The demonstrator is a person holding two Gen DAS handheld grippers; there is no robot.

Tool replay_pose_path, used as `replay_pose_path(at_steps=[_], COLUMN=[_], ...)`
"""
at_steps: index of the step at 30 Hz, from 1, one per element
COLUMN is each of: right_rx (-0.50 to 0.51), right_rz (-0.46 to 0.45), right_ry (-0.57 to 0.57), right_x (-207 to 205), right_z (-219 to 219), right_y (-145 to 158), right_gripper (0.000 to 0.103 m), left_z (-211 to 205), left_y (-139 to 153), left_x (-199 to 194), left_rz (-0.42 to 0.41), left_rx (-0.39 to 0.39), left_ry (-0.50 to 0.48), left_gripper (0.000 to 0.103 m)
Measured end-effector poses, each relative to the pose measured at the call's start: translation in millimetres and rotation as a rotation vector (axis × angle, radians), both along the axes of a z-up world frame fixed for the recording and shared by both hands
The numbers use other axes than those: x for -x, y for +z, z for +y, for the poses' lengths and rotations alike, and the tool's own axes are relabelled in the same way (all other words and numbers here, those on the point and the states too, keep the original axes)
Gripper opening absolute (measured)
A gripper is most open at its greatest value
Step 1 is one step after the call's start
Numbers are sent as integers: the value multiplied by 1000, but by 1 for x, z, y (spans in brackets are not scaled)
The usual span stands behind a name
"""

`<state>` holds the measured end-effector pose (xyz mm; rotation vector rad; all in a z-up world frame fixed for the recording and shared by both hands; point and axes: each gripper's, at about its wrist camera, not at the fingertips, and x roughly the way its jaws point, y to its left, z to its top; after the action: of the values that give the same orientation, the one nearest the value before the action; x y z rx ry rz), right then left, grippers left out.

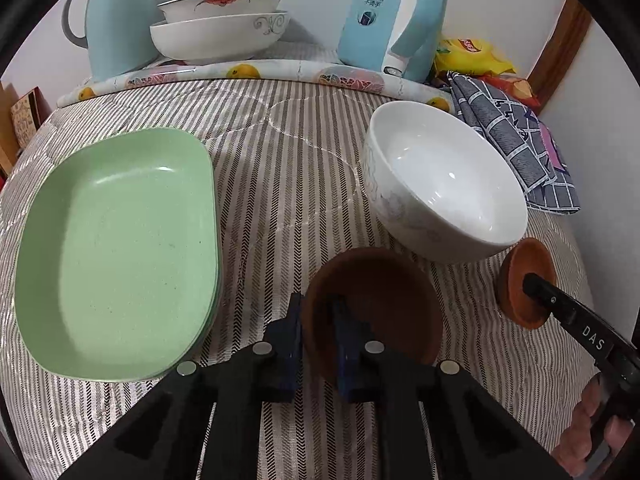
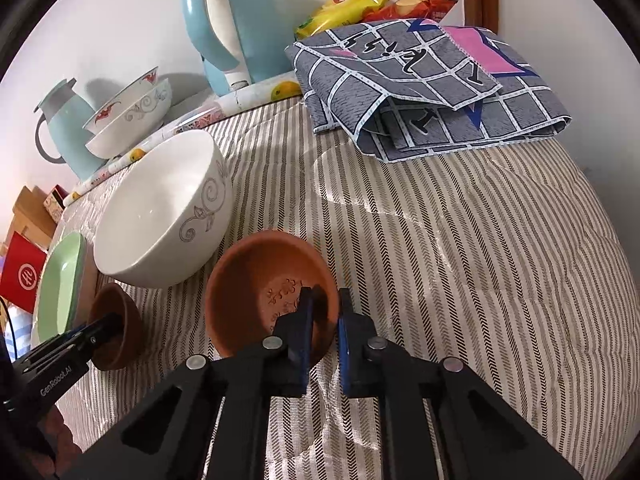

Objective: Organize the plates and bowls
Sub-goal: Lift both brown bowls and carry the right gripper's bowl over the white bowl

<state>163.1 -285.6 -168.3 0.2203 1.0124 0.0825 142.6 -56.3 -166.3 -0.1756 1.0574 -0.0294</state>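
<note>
1. Left gripper (image 1: 318, 320) sits at the bottom middle of my left view, and its jaws are clamped on the near rim of a small brown bowl (image 1: 384, 300), one finger outside the wall, one inside. The bowl looks tipped toward the camera.

2. Right gripper (image 2: 325, 316) is at the bottom middle of my right view, doing the same thing: jaws pinched on the rim of a second brown bowl (image 2: 260, 280), the one with a flower pattern pressed into the inside. It's tilted too, mouth facing the upper left.

3. In the left view that second bowl shows up at the lower right edge, and I can see some fingers (image 1: 588, 436) of the person's hand behind the tool.

4. A big white bowl (image 1: 444, 184) sits right of centre in the left view, just behind the two brown ones, resting on the striped cloth (image 1: 280, 152).

5. Stack of green plates (image 1: 116, 252) fills the left side of the left view, flat on the cloth, apart from the bowls.

6. Along the top of the left view: two white bowls (image 1: 220, 24) nested together, between a pale blue jug (image 1: 116, 20) at upper left and a blue kettle (image 1: 392, 20) at upper right.

7. Folded grey checked cloth (image 2: 428, 84) sits at the upper right of the right view, snack bags (image 2: 372, 0) behind it.
</note>
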Motion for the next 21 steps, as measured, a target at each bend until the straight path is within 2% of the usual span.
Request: replay_pose_path(at_steps=[8,21], right_rx=[54,50], right_rz=[-28,-92], right_ry=[8,-5], right_x=[11,35], right_z=[7,13], right_y=[13,50], right_gripper=[7,7], left_z=[-1,6], left_y=[15,50], left_x=[3,21], left_rz=[-32,-99], left_rx=[26,31], left_ry=[-38,-40], left_gripper=[9,9])
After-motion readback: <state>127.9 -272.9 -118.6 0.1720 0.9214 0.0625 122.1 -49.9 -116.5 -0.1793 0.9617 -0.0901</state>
